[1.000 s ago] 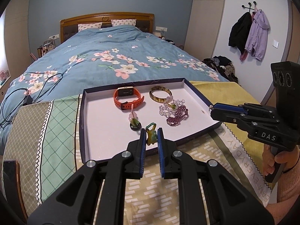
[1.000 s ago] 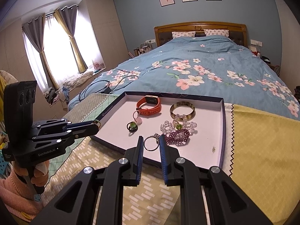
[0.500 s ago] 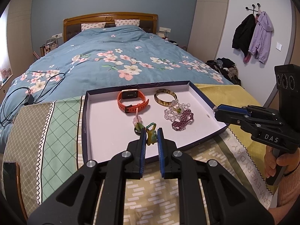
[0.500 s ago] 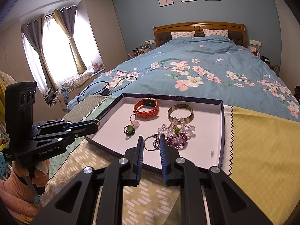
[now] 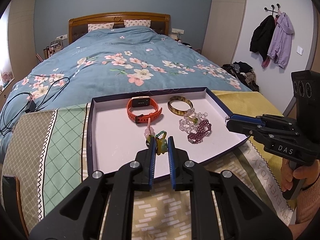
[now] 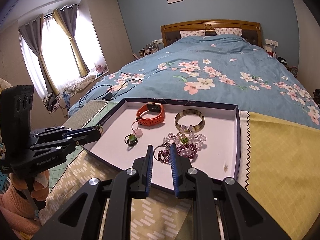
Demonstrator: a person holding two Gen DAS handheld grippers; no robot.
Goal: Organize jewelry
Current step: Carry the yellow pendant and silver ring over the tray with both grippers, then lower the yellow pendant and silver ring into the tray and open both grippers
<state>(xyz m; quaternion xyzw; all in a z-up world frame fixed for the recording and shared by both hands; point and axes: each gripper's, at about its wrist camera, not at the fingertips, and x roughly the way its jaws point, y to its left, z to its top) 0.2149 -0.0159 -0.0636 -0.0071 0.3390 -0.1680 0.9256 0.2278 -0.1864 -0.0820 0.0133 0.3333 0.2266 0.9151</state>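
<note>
left gripper (image 5: 160, 146) clamped around green charm (image 5: 161, 145), above tray (image 5: 91, 132)

Bed (image 5: 124, 60), patterned blanket (image 5: 60, 132), jewelry tray (image 5: 120, 152)

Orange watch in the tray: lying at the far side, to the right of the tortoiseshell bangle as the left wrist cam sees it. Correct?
Not quite. The orange watch lies at the far side of the tray, but to the left of the tortoiseshell bangle, not the right. The left wrist view shows it, and the right wrist view shows the same order.
</note>
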